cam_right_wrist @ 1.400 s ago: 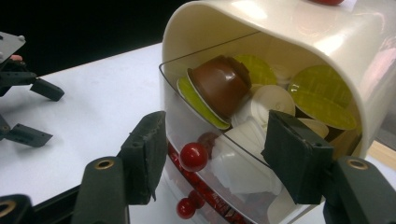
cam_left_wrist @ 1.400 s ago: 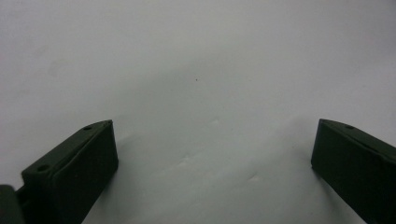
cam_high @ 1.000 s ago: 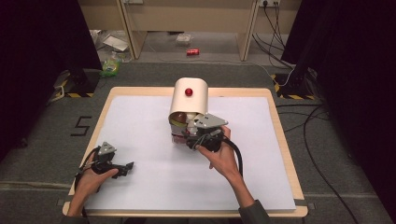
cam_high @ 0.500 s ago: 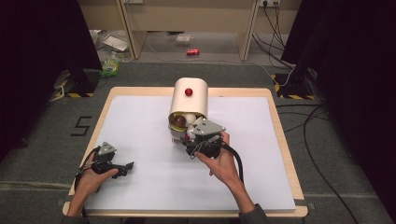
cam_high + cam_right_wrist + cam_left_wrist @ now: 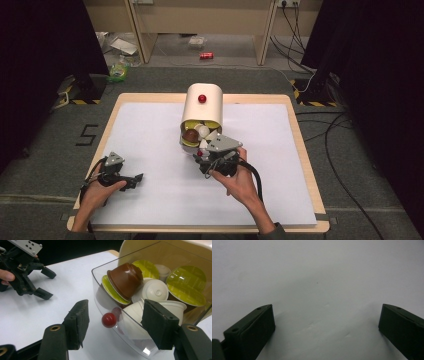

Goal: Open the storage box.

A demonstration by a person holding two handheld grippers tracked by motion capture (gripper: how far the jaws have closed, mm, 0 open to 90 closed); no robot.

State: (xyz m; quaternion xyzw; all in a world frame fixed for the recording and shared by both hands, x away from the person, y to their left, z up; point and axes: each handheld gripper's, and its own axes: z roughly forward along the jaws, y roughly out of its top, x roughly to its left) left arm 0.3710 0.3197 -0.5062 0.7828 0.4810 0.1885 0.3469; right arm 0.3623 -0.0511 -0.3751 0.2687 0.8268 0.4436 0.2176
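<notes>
A cream container (image 5: 202, 102) lies on the white table (image 5: 145, 130), and its clear drawer (image 5: 186, 142) is slid out toward me. The drawer (image 5: 130, 340) holds a brown capsule (image 5: 126, 280), white capsules (image 5: 152, 291) and green-lidded ones (image 5: 186, 287). A small red knob (image 5: 109, 320) sticks out of its front wall. My right gripper (image 5: 117, 325) stands open with the knob between its jaws, untouched. In the high view the right gripper (image 5: 202, 160) sits just in front of the drawer. My left gripper (image 5: 136, 180) rests open on the table's near left, nothing between its jaws (image 5: 324, 325).
A second red knob (image 5: 202, 98) sits on top of the container. The floor beyond the table holds a red can (image 5: 206, 55), litter and a cabinet base. Cables (image 5: 340, 135) run along the floor at the right. White table surface stretches left and right of the container.
My right gripper has drawn back a little toward me, and more of the drawer and its capsules shows. The left gripper has stayed put.
</notes>
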